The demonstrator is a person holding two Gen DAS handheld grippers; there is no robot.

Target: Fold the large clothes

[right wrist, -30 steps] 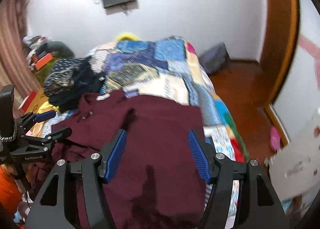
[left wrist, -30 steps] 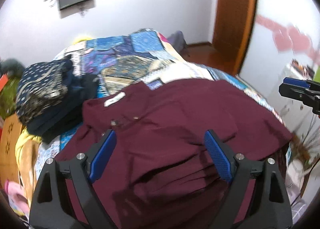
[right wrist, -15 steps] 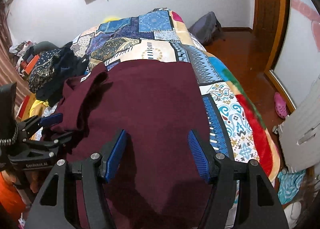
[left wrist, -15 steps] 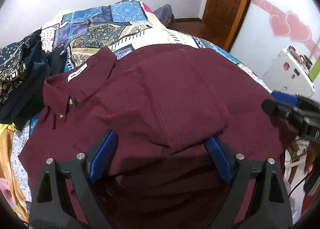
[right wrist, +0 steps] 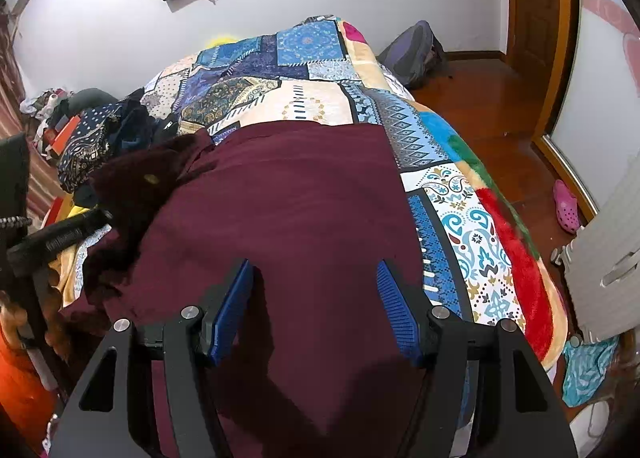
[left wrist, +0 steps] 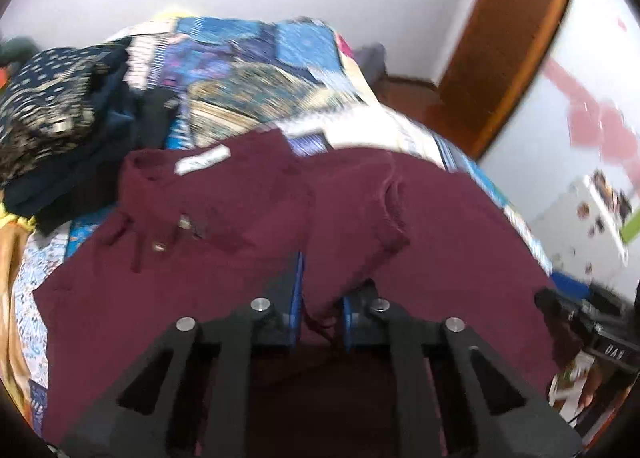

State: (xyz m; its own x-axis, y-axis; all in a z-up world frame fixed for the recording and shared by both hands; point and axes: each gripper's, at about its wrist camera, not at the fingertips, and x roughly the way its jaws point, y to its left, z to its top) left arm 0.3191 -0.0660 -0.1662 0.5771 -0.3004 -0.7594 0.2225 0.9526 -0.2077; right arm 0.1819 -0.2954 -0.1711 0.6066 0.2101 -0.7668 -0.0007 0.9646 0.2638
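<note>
A large maroon shirt (right wrist: 288,218) lies spread on a patchwork bedspread (right wrist: 312,98), its collar and white label at the far left (left wrist: 202,160). My left gripper (left wrist: 320,298) is shut on a pinched fold of the maroon shirt (left wrist: 348,226) and holds it raised, a sleeve draped over it. My right gripper (right wrist: 316,298) is open and empty just above the shirt's near part. The left gripper also shows in the right wrist view (right wrist: 68,234), at the shirt's left edge. The right gripper shows in the left wrist view (left wrist: 576,310) at the right edge.
A pile of dark patterned clothes (left wrist: 60,118) sits at the bed's left side. A backpack (right wrist: 416,54) lies on the wooden floor beyond the bed. A pink shoe (right wrist: 566,206) and a white cabinet (right wrist: 608,266) are on the right. A wooden door (left wrist: 508,38) stands at far right.
My left gripper has closed from open onto a fold of the shirt and lifted it. The right gripper stays open, lower over the shirt.
</note>
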